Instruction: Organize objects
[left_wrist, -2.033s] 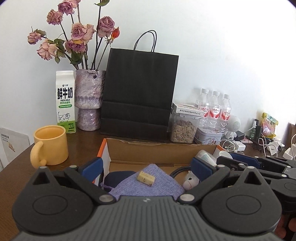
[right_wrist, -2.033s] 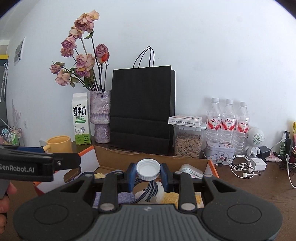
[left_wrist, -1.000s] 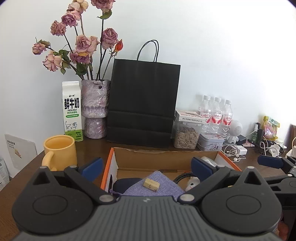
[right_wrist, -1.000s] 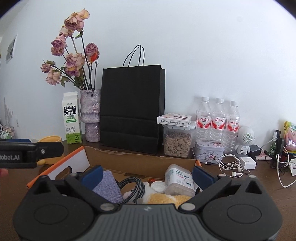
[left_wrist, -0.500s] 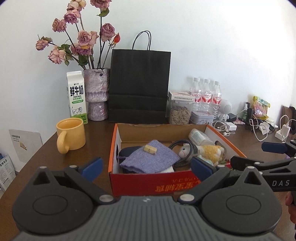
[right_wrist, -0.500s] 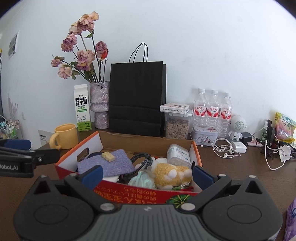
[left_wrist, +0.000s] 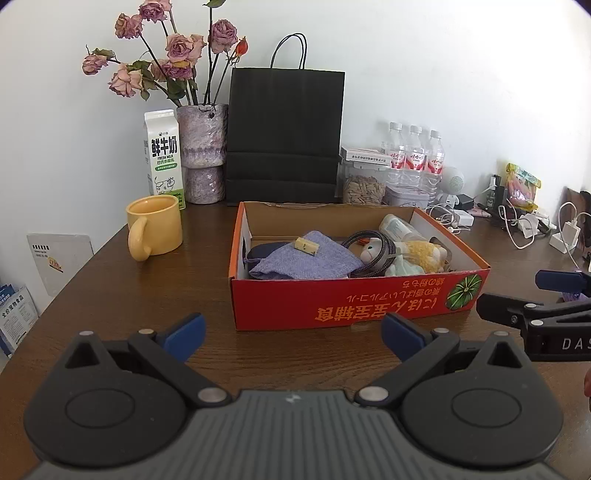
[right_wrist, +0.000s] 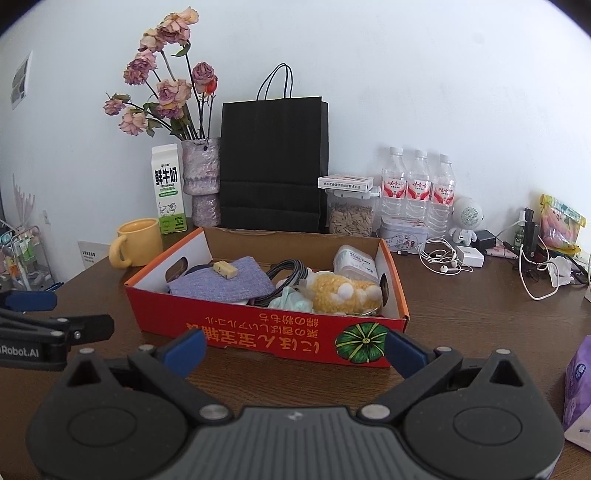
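A red cardboard box (left_wrist: 343, 306) (right_wrist: 258, 338) stands on the brown table in front of both grippers. Inside lie a purple cloth pouch (left_wrist: 306, 260) (right_wrist: 225, 282) with a small beige block (left_wrist: 306, 246) on it, a dark braided cable (left_wrist: 373, 251), a yellow plush toy (right_wrist: 340, 290) and a white bottle (right_wrist: 354, 264) on its side. My left gripper (left_wrist: 291, 334) is open and empty, held back from the box's near wall. My right gripper (right_wrist: 293, 349) is open and empty, also short of the box. Each gripper shows at the edge of the other's view.
Behind the box stand a black paper bag (left_wrist: 284, 136), a vase of dried roses (left_wrist: 203, 166), a milk carton (left_wrist: 164, 155), a yellow mug (left_wrist: 155, 225), a seed jar (left_wrist: 362, 184) and three water bottles (left_wrist: 415, 157). Cables and chargers (right_wrist: 454, 258) lie far right; a purple packet (right_wrist: 578, 387) lies near right.
Two seconds ago my right gripper was shut on a white bottle over the box; it let go and opened. Both grippers have since pulled back from the box.
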